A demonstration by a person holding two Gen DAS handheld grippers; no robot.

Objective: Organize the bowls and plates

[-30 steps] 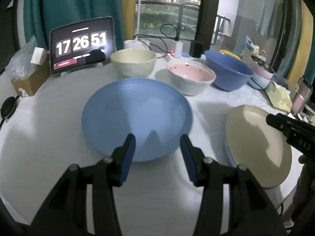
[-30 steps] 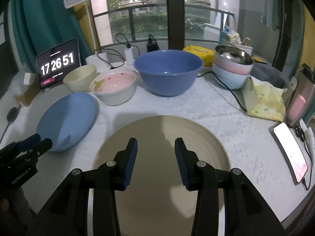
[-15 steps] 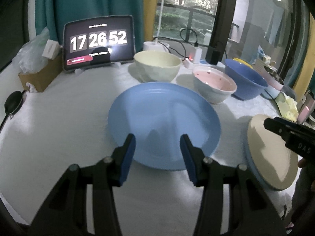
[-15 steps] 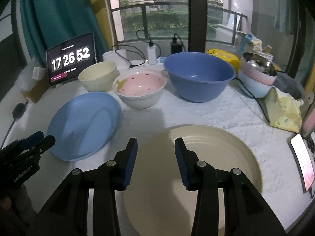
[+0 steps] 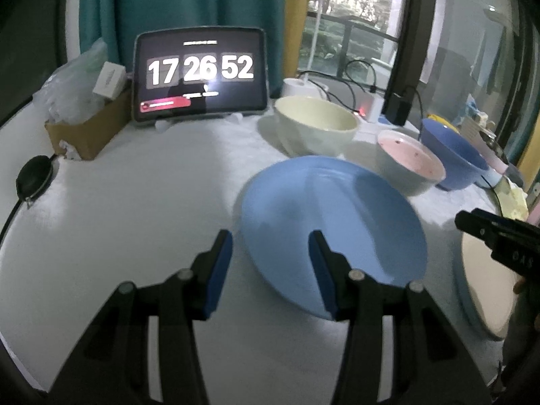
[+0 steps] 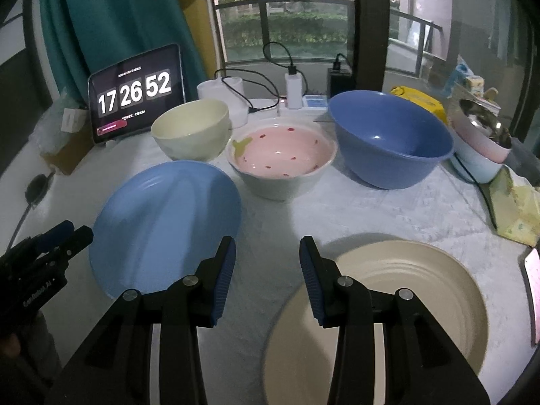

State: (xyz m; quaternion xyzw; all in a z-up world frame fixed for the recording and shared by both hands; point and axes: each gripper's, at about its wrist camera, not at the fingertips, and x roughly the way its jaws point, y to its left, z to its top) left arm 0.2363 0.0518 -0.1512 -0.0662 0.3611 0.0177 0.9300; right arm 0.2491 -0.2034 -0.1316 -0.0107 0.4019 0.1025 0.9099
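Note:
A blue plate [image 5: 332, 233] lies flat on the white table; it also shows in the right wrist view [image 6: 165, 226]. A cream plate [image 6: 398, 307] lies to its right, also in the left wrist view [image 5: 486, 290]. Behind stand a cream bowl [image 6: 190, 130], a pink-lined bowl [image 6: 281, 155] and a large blue bowl [image 6: 391, 141]. My left gripper [image 5: 270, 266] is open and empty, over the blue plate's near left edge. My right gripper [image 6: 266, 276] is open and empty, over the table between the two plates, its right finger above the cream plate's left rim.
A tablet clock [image 5: 200, 74] stands at the back left beside a cardboard box [image 5: 84, 128]. Chargers and cables [image 6: 290, 91] lie behind the bowls. Stacked bowls [image 6: 479, 141], a yellow cloth [image 6: 513, 209] and a phone [image 6: 533, 287] are at the right.
Both grippers have swung left: the blue plate has shifted right in the left wrist view, and the cream plate has shifted right in the right wrist view. Both stay open.

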